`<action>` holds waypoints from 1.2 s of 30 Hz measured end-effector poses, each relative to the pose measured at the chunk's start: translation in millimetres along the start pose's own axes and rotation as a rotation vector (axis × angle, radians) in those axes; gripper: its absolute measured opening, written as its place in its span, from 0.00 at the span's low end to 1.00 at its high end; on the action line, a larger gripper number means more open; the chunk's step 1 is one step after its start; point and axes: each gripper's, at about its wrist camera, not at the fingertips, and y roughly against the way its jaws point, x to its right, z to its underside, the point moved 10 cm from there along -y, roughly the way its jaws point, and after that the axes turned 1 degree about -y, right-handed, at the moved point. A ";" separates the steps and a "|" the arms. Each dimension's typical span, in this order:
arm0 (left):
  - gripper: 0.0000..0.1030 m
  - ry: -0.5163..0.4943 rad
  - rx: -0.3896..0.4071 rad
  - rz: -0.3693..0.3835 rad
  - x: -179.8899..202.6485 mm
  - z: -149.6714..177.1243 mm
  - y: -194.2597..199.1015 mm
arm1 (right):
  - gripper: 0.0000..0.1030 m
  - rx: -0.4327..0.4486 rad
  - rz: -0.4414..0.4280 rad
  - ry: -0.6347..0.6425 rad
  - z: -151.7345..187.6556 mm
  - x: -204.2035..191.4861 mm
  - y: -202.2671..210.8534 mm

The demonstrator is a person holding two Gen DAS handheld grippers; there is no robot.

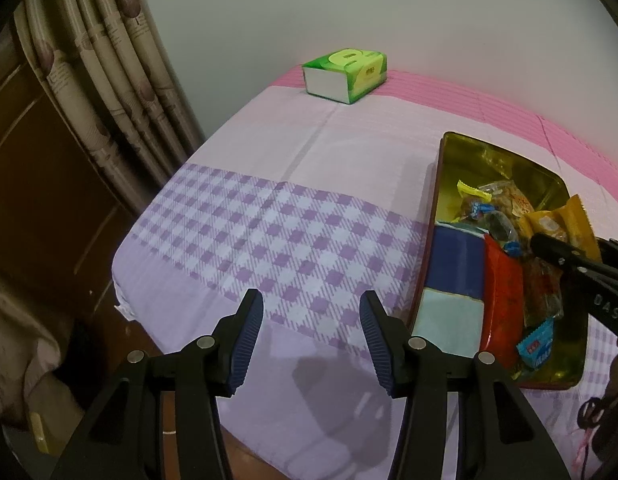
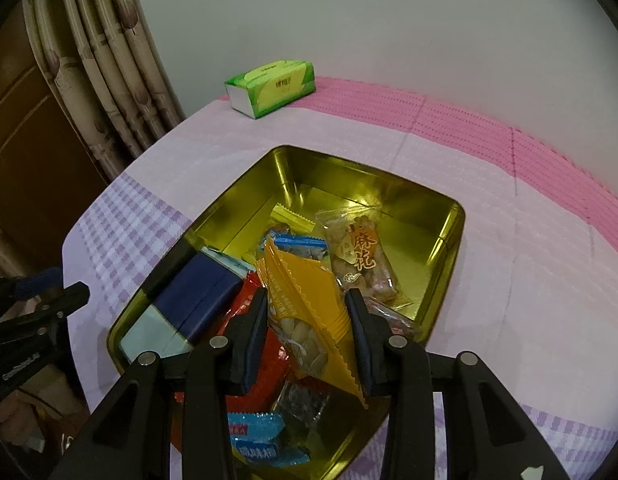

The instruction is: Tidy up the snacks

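Note:
A gold tin (image 2: 449, 236) (image 1: 461, 160) sits on the bed and holds several wrapped snacks. My right gripper (image 2: 307, 312) is over the tin with its jaws around a yellow snack packet (image 2: 305, 300), which stands tilted between the pads. In the left wrist view the packet (image 1: 561, 224) shows by the right gripper's finger. A blue box (image 2: 197, 296) (image 1: 455, 264), a red packet (image 2: 245, 312) (image 1: 505, 292) and a clear packet with red characters (image 2: 365, 260) lie inside. My left gripper (image 1: 311, 320) is open and empty over the checked sheet, left of the tin.
A green tissue pack (image 1: 345, 74) (image 2: 271, 88) lies at the far edge near the wall. Patterned curtains (image 1: 109, 92) and a wooden door (image 1: 37, 184) are on the left. The bed's left edge (image 1: 121, 276) drops off near my left gripper.

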 end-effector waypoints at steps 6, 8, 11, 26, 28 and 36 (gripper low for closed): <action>0.50 0.002 -0.001 0.008 -0.5 0.4 -0.2 | 0.35 -0.001 0.025 0.017 -1.8 -4.4 -8.9; 0.50 0.000 0.000 0.008 0.6 0.3 0.4 | 0.36 0.001 0.031 0.019 -2.2 -5.5 -10.0; 0.50 -0.008 0.001 0.011 3.0 0.3 1.4 | 0.37 0.001 0.042 0.026 -2.8 -7.6 -12.8; 0.51 -0.053 0.004 0.024 16.9 2.7 6.3 | 0.46 0.001 0.026 0.010 -1.3 -14.0 -5.9; 0.51 -0.059 0.003 0.029 18.5 3.2 6.7 | 0.51 0.005 0.022 0.007 -1.1 -15.0 -0.9; 0.52 -0.095 0.011 0.030 26.3 4.1 11.3 | 0.76 0.034 0.033 -0.029 -2.3 -12.0 29.6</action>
